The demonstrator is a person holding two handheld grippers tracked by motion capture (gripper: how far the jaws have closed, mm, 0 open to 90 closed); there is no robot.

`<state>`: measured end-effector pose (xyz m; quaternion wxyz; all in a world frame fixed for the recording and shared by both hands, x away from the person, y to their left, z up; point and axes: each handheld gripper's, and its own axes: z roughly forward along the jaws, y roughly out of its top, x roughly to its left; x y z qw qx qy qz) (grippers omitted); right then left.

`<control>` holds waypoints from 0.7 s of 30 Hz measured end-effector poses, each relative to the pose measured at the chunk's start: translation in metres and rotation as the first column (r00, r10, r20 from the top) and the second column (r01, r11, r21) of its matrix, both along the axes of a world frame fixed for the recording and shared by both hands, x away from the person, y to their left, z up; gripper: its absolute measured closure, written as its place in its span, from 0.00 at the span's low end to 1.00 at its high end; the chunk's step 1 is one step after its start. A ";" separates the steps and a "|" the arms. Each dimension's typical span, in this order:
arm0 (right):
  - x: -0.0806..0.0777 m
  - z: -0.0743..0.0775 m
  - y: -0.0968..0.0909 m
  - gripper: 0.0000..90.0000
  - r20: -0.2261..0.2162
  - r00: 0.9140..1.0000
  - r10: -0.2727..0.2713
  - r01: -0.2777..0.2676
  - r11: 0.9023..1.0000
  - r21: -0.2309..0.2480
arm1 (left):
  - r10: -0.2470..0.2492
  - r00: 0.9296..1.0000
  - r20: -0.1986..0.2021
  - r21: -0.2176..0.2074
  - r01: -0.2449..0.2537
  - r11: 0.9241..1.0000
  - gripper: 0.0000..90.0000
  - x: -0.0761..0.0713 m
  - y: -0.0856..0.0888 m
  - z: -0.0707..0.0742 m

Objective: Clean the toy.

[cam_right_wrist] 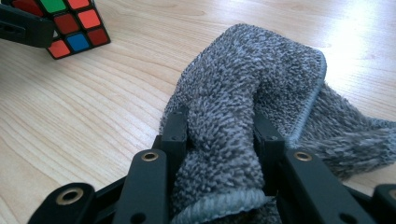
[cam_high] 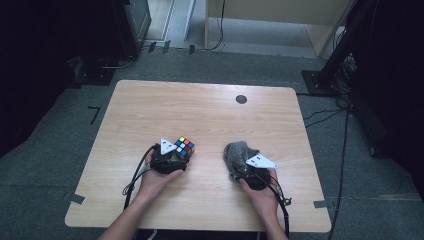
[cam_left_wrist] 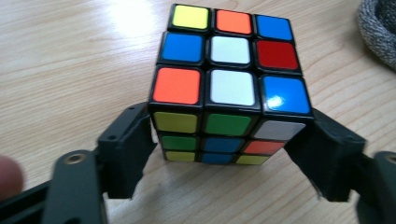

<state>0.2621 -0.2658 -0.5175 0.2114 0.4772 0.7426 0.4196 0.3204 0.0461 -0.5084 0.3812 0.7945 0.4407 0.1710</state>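
A scrambled Rubik's cube (cam_high: 184,146) (cam_left_wrist: 229,84) sits left of the table's middle, near the front. My left gripper (cam_high: 170,161) (cam_left_wrist: 224,140) is shut on it, one black jaw pressed to each side of its lower layers. A grey terry cloth (cam_high: 237,152) (cam_right_wrist: 280,70) lies crumpled to the right of the cube. My right gripper (cam_high: 248,169) (cam_right_wrist: 219,126) is shut on a raised fold of that cloth. In the right gripper view the cube (cam_right_wrist: 70,23) shows at the top left. The cloth's edge (cam_left_wrist: 380,28) shows at the top right of the left gripper view.
The light wooden table (cam_high: 200,105) has a round black grommet (cam_high: 241,99) near its far edge. Cables trail from both grippers over the front edge. Dark equipment stands (cam_high: 335,60) and floor cables lie beyond the table's right and left sides.
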 end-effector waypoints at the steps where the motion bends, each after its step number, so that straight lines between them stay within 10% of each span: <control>1: 0.001 0.000 0.000 0.72 0.001 1.000 0.002 -0.002 1.000 0.002 | 0.003 1.000 -0.001 -0.002 -0.003 1.000 0.24 0.000 0.000 0.000; 4: 0.002 -0.001 0.000 0.66 0.003 1.000 0.002 -0.002 1.000 0.003 | 0.007 1.000 -0.027 -0.021 -0.007 1.000 0.19 -0.002 0.002 0.002; 13: 0.000 0.027 0.007 0.01 -0.021 1.000 -0.020 0.019 0.999 -0.039 | 0.028 0.998 -0.057 -0.173 -0.038 0.984 0.16 -0.008 0.027 0.031; 21: -0.008 0.048 -0.015 0.00 -0.016 1.000 -0.002 0.001 0.998 -0.062 | 0.042 0.999 0.004 -0.150 -0.041 0.988 0.15 -0.029 0.063 0.043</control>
